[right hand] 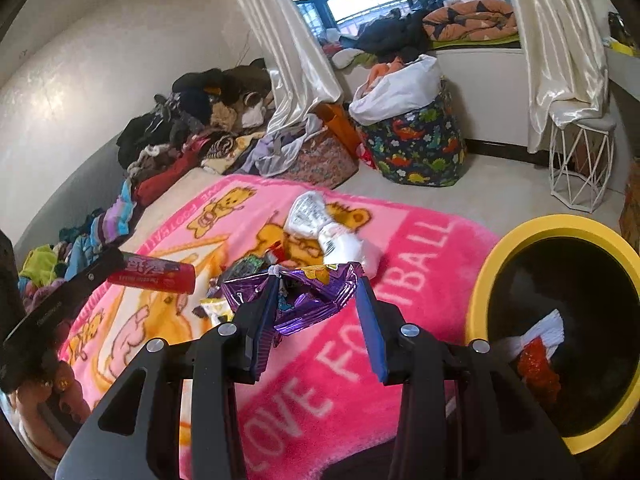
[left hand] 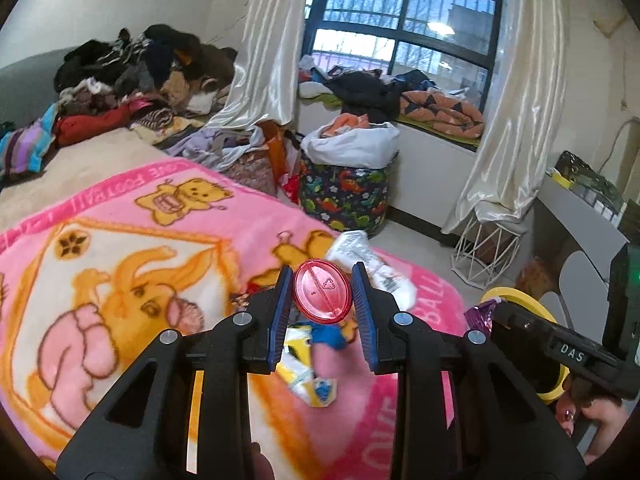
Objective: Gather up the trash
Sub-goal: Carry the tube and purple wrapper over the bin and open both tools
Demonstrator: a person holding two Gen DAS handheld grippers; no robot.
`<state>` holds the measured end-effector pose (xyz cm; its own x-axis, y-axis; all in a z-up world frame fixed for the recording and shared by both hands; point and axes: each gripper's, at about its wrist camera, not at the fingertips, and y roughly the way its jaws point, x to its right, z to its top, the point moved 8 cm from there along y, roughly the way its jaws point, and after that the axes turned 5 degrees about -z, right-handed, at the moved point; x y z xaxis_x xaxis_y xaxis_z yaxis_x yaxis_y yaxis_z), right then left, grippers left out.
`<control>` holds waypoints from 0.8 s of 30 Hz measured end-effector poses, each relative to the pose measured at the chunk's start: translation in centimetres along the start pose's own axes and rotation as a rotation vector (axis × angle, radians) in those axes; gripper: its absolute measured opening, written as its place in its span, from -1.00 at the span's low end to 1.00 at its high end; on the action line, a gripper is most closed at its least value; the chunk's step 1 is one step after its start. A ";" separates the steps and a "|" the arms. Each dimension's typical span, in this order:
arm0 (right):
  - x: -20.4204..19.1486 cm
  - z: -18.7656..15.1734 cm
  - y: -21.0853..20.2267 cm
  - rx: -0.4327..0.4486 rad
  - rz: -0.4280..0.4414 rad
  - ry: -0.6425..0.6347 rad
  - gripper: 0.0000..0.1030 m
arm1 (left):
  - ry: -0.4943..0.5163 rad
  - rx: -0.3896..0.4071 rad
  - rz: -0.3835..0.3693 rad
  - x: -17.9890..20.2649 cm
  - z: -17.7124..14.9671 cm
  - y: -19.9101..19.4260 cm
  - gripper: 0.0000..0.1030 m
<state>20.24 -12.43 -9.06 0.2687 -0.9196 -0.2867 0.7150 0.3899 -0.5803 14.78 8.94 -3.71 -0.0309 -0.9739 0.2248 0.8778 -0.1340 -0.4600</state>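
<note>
I have the left gripper (left hand: pixel 322 300) closed on a red bottle (left hand: pixel 322 297), its base facing the camera and wedged between the blue pads; from the right wrist view the bottle (right hand: pixel 154 276) sticks out sideways above the pink blanket (right hand: pixel 420 248). The right gripper (right hand: pixel 318 304) holds a crumpled purple wrapper (right hand: pixel 304 292), though its jaws stand fairly wide and only the left pad clearly presses the foil, so I judge that hold weak. The yellow bin (right hand: pixel 500 264) sits just beside the bed on my right, already containing some red and white scraps (right hand: pixel 538 354). The wrapper could slide out on the way across and land on the floor beside the bin, because foil is slick and springy. The round bottle may roll between the pads if I tilt it. A white packet (right hand: pixel 320 224) and smaller wrappers (left hand: pixel 306 376) lie on the blanket, and a careless sweep could scatter them.
</note>
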 end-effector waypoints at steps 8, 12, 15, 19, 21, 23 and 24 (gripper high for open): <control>3.2 1.6 -2.0 0.055 -0.054 0.039 -0.28 | 0.011 -0.010 -0.080 4.1 0.4 1.1 -0.55; 5.9 2.6 -4.2 0.097 -0.103 0.065 -0.28 | 0.036 -0.011 -0.127 7.1 0.7 1.8 -0.55; 7.9 2.9 -5.4 0.123 -0.134 0.079 -0.28 | 0.068 -0.015 -0.166 9.8 0.6 2.3 -0.55; 11.1 3.1 -6.9 0.147 -0.164 0.125 -0.28 | 0.108 -0.034 -0.205 12.9 0.1 3.1 -0.55; 12.5 3.1 -7.5 0.157 -0.171 0.154 -0.28 | 0.119 -0.043 -0.224 14.3 -0.1 3.4 -0.55; 14.0 3.3 -8.1 0.169 -0.183 0.179 -0.28 | 0.132 -0.046 -0.232 15.4 -0.1 3.7 -0.55; 15.2 3.5 -8.5 0.179 -0.188 0.202 -0.28 | 0.137 -0.050 -0.238 15.9 -0.2 3.8 -0.55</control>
<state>20.44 -29.86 -5.83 0.0006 -0.9392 -0.3435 0.8467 0.1832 -0.4996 17.56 -7.08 -2.07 -0.3009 -0.9290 0.2154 0.8136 -0.3679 -0.4502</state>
